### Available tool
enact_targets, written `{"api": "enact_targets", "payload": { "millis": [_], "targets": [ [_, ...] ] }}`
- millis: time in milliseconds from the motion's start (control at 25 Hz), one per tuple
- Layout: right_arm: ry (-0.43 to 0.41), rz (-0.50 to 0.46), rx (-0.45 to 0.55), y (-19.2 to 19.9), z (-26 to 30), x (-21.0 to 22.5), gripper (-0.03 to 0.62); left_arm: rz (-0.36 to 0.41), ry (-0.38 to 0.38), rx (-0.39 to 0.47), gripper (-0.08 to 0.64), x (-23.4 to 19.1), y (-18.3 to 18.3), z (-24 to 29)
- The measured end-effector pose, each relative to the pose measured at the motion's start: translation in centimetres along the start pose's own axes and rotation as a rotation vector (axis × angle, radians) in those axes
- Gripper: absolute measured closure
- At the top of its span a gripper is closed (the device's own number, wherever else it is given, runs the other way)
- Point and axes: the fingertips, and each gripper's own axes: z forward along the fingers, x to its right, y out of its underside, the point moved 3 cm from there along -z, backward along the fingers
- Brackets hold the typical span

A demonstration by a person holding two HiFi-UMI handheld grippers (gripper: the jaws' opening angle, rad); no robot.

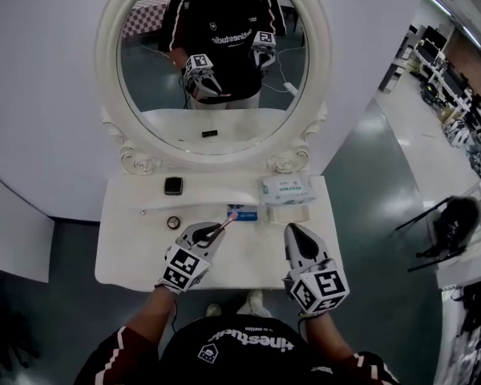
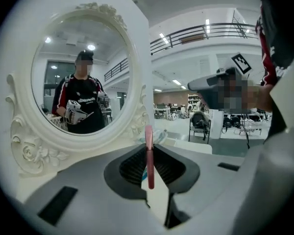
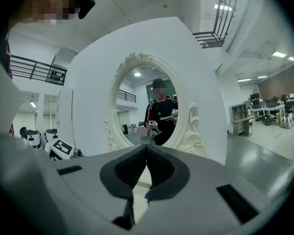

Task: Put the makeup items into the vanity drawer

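1. Holding a makeup item is the step in hand. The left hand-held gripper (image 1: 215, 233) has its jaws narrowly apart, pinching a slim pink makeup stick (image 2: 149, 156). It is raised off the worktop (image 1: 128, 255), with the stick's tip toward one o'clock.
2. The right hand-held gripper (image 3: 146, 153) is at five o'clock, jaws pressed together with nothing between them.
3. The vanity drawer appears in no view, so I cannot tell whether it is open or what it contains. I presume it sits under the front edge, at six o'clock.
4. Next move, by my judgement: the drawer must be opened first, and the free right gripper suits the pull. The stick then goes in and is released.
5. Not yet stowed:
   - black compact (image 1: 173, 186) at ten o'clock
   - small dark ring (image 1: 174, 222) at nine
   - thin pale stick (image 1: 148, 210) beside the ring
   - blue-and-white packet (image 1: 242, 212) near centre
   - wipes pack (image 1: 286, 189) at one o'clock, contents unseen
   - pale box (image 1: 289, 214) just in front of the wipes pack
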Motion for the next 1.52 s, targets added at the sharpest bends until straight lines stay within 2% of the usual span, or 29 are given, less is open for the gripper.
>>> {"api": "enact_targets", "payload": {
  "millis": [120, 240, 320, 520, 760, 1120, 1520],
  "targets": [
    [-0.016, 0.0, 0.008, -0.3, 0.5, -0.2, 0.589, -0.038, -0.048, 0.053, 0.512, -1.2, -1.2, -1.0],
    [-0.028, -0.001, 0.023, -0.8, 0.7, -0.5, 0.589, -0.142, -0.067, 0.117, 0.512, -2.0, -2.2, -2.3],
    [-0.038, -0.005, 0.033, -1.3, 0.8, -0.7, 0.589, -0.171, -0.087, 0.155, 0.512, -2.4, -3.2, -3.3],
    [-0.052, 0.011, 0.055, -2.3, 1.1, -0.5, 0.589, -0.165, -0.155, 0.254, 0.512, -3.2, -6.4, -5.6],
    [-0.036, -0.041, 0.063, -3.1, 1.2, 0.3, 0.589, -0.125, -0.211, 0.345, 0.512, -3.6, -9.3, -7.4],
    [-0.003, -0.024, 0.073, -3.2, 0.4, 2.6, 0.589, -0.086, -0.189, 0.351, 0.512, -2.9, -10.7, -5.4],
    [0.085, 0.003, 0.091, -2.8, -2.5, 7.2, 0.589, -0.006, -0.098, 0.316, 0.511, -0.2, -11.7, -0.5]
  ]
}}
